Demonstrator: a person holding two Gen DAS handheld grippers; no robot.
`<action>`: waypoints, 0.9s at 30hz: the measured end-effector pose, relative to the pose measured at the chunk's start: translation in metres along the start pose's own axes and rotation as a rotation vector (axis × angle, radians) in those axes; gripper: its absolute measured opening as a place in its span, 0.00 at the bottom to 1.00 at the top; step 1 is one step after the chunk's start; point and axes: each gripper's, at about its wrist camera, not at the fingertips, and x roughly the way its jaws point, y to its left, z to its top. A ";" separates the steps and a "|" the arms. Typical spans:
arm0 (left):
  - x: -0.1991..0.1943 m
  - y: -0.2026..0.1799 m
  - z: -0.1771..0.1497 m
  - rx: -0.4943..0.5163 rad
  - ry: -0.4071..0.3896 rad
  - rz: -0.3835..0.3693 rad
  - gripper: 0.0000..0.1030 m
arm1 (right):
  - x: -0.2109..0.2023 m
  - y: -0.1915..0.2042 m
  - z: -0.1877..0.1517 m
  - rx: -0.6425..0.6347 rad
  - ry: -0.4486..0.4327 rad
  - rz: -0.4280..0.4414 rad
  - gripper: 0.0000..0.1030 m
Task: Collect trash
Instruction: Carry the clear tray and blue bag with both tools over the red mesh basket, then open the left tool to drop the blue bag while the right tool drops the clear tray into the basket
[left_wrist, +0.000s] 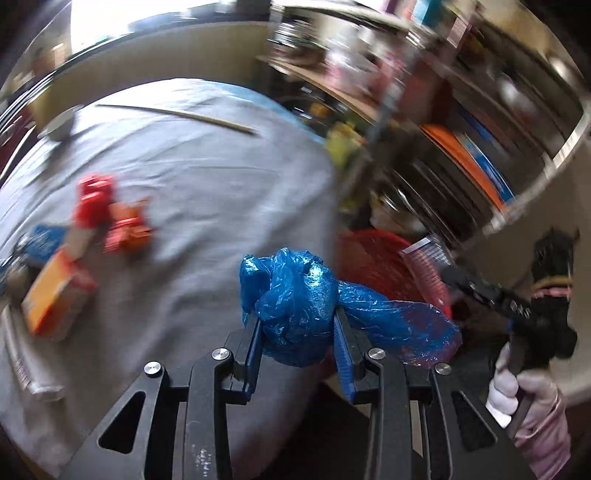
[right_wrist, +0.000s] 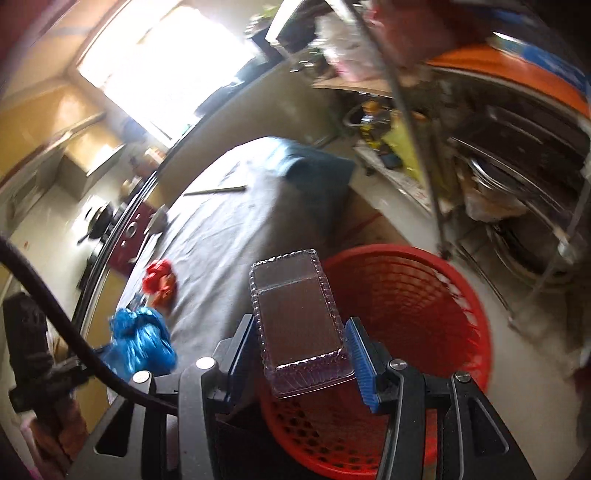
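While both loads hung by the red basket (right_wrist: 413, 295) | right tongs (right_wrist: 303, 354) clamped the clear tray (right_wrist: 295, 317), long axis forward, right over it | left tongs (left_wrist: 297, 332) clamped the blue bag (left_wrist: 295, 302), basket just right, farther off

— How many bags?
— One blue bag (left_wrist: 295, 314).
— Trays?
— One clear tray (right_wrist: 299, 325).
— Baskets?
— One red basket (right_wrist: 424, 295).
— And on the table (left_wrist: 207, 184)?
— One orange box (left_wrist: 55, 299), one stick (left_wrist: 177, 116), and a red heap of wrappers (left_wrist: 110, 214); too blurred to count, two or three. Something blue (left_wrist: 40, 240) lies beside them, one at least.
— Grippers?
— Two, each with two fingers.
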 end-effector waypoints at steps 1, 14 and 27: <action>0.006 -0.011 0.002 0.031 0.011 -0.007 0.36 | -0.002 -0.008 0.000 0.017 0.001 -0.004 0.51; 0.063 -0.064 0.014 0.167 0.078 0.013 0.55 | 0.000 -0.075 -0.008 0.212 0.020 0.025 0.57; 0.068 -0.066 0.019 0.160 0.070 -0.011 0.61 | -0.022 -0.136 -0.016 0.459 -0.103 -0.097 0.58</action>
